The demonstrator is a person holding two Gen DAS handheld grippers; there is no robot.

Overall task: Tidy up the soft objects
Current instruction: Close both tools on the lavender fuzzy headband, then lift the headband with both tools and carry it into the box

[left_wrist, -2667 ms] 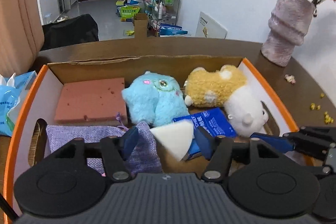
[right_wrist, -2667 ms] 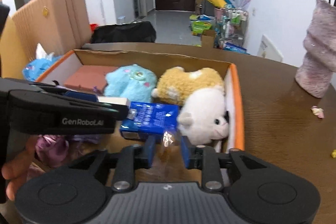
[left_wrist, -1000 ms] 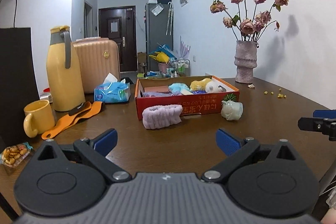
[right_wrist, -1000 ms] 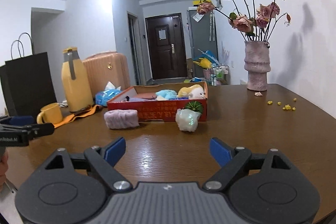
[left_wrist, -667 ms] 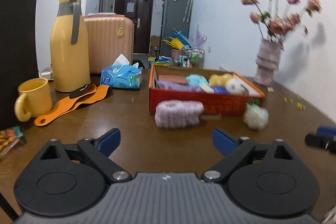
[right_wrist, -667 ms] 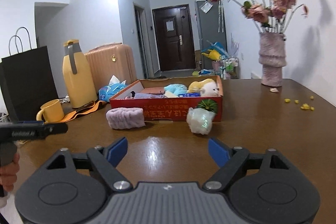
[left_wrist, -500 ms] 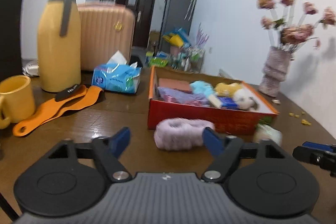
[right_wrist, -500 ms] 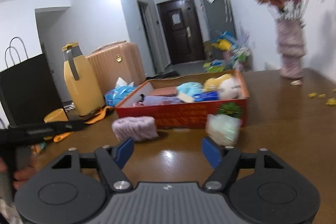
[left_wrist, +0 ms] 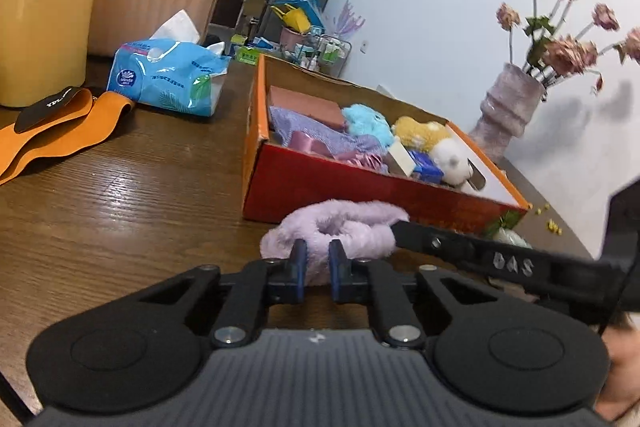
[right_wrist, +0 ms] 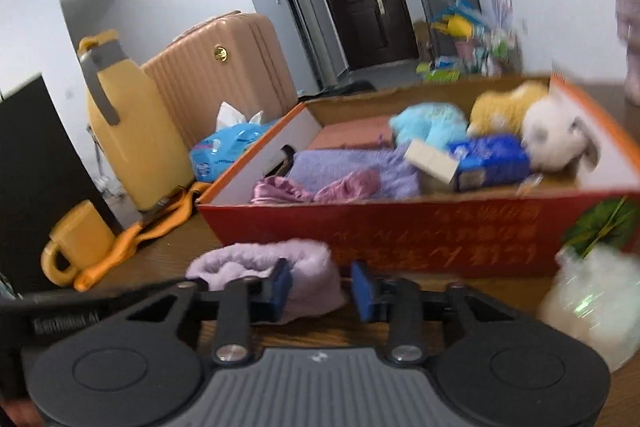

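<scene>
A fluffy lavender headband (left_wrist: 344,227) lies on the brown table against the front of the red box (left_wrist: 360,195). My left gripper (left_wrist: 317,267) is shut on the headband's near left edge, with fluff pinched between its blue pads. My right gripper (right_wrist: 322,287) is closing, and the headband's (right_wrist: 256,263) right end sits between its jaws. Its right pad stands a little clear of the fluff. The box (right_wrist: 400,227) holds a blue plush (left_wrist: 366,121), a yellow plush (left_wrist: 420,133), a white plush (left_wrist: 450,157), purple cloth, a pink block and a blue packet.
A small white pot with a green plant (right_wrist: 592,295) stands by the box's right front corner. A yellow jug (left_wrist: 40,7), an orange strap (left_wrist: 60,131), a tissue pack (left_wrist: 168,79) and a yellow mug (right_wrist: 76,243) are on the left. A vase (left_wrist: 508,111) stands behind the box.
Both grippers came forward and down from far back on the table to the headband. Their jaws went from wide apart to narrow, and the left closed on the headband.
</scene>
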